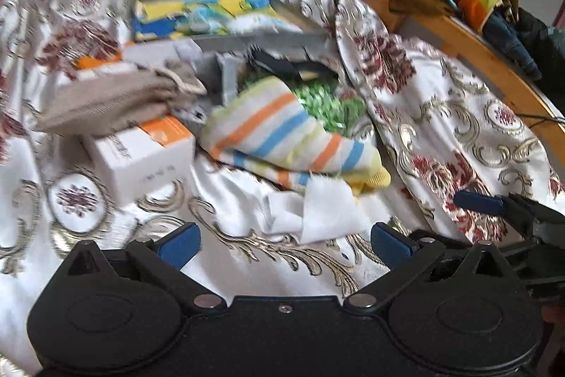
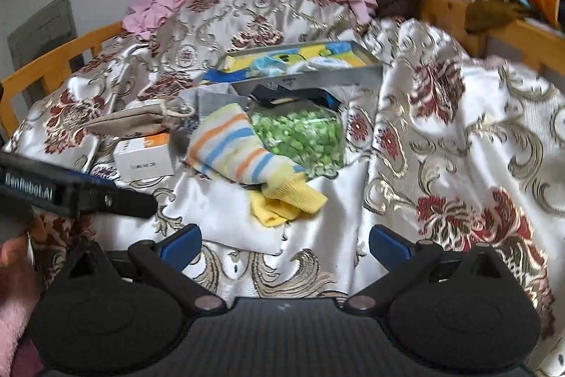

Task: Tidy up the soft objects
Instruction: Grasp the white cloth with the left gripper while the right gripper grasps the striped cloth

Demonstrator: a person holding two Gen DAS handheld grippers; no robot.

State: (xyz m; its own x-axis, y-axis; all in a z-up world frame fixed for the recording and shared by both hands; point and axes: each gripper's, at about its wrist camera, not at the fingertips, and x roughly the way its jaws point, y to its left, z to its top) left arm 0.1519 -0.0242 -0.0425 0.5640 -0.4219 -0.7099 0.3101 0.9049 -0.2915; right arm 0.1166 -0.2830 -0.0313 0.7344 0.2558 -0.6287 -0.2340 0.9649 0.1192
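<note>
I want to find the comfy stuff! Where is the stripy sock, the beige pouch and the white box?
stripy sock (image 2: pixel 229 143), right wrist view, on its striped middle.
beige pouch (image 1: pixel 109 101), left wrist view, on the cloth body.
white box (image 1: pixel 141 161), left wrist view, on its white front side.

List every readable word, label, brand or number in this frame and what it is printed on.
"GenRoboLAI", last letters uncertain: white print on the left gripper body, seen in the right wrist view.
White and orange box: a dark line of print on its side, too small to read.
Grey box: a small dark mark on its front wall, blurred.
Nothing else is legible.
</note>
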